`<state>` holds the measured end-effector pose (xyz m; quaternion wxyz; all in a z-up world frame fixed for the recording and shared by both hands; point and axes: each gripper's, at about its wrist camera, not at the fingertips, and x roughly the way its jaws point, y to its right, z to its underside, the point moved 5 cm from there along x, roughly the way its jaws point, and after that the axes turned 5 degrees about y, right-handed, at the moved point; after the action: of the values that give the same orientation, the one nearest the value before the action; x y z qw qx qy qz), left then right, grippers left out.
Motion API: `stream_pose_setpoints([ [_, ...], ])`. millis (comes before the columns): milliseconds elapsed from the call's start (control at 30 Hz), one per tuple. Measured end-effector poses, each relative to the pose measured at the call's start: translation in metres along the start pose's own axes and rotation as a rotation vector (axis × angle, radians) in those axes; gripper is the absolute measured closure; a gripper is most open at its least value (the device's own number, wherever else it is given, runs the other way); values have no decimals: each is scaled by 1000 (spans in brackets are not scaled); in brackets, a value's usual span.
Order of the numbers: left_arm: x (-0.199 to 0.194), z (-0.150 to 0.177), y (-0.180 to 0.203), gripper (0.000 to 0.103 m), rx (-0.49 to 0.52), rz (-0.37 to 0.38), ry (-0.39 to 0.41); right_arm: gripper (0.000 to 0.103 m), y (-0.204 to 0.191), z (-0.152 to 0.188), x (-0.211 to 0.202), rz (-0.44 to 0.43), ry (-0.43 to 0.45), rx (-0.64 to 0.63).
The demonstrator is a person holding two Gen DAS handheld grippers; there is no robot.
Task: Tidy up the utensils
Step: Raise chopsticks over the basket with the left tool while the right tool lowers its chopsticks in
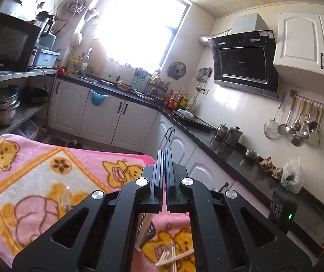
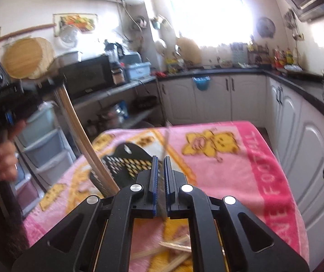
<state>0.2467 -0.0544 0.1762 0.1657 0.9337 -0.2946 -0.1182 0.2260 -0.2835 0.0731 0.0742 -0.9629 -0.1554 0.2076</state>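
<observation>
Right gripper [image 2: 161,158]: we are pinching a thin utensil [image 2: 166,139], too blurred to name, standing upright between nearly closed jaws.
Left gripper [image 1: 164,153]: we are pressing its jaws together; from the right wrist they are clamping pale chopsticks [image 2: 82,133] that hang down.
Pink blanket [image 2: 230,170]: lying spread beneath both grippers.
Black perforated holder [image 2: 127,161]: lying on the blanket, with the hanging chopsticks crossing in front of it.
Loose chopsticks [image 2: 173,247]: lying scattered on the blanket, nearest us.

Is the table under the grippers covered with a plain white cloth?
No, the table is covered by a pink blanket printed with yellow cartoon bears.
</observation>
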Motion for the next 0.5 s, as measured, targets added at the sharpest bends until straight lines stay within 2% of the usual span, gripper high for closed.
stream_pose_setpoints([
  [133,14,-2,-7,103,3,-25,-3,97,25,34,11,28,-107,-1],
  [267,25,-2,-15,103,-4,-45,-10,97,24,68,23,20,-203,-67],
  [333,31,-1,-19,103,-6,-59,-17,96,14,84,31,-13,-248,-109],
  [500,42,4,-28,103,2,-95,-33,77,-10,117,47,-56,-324,-219],
])
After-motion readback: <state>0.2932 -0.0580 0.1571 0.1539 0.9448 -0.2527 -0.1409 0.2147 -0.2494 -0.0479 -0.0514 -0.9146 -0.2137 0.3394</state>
